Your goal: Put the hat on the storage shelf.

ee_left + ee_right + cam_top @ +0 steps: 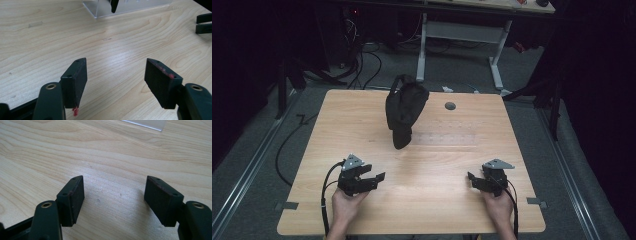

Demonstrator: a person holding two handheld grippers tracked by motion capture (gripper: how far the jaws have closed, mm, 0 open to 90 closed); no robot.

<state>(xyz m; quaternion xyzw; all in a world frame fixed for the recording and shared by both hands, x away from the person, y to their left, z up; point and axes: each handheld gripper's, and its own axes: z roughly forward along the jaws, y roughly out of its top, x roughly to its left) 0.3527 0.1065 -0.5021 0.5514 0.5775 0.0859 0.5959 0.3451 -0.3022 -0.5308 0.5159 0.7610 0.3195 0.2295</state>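
High view: left gripper & right gripper low over table, black bag ahead, btwn them, well apart. Left gripper view: jaws wide, nothing held. Right gripper view: same, empty.

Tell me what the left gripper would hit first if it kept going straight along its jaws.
Probably bare table: the left gripper, jaws open and empty, tilts down toward the wood. On a shallower line, the clear stand under the black bag would come next; depth is hard to judge.
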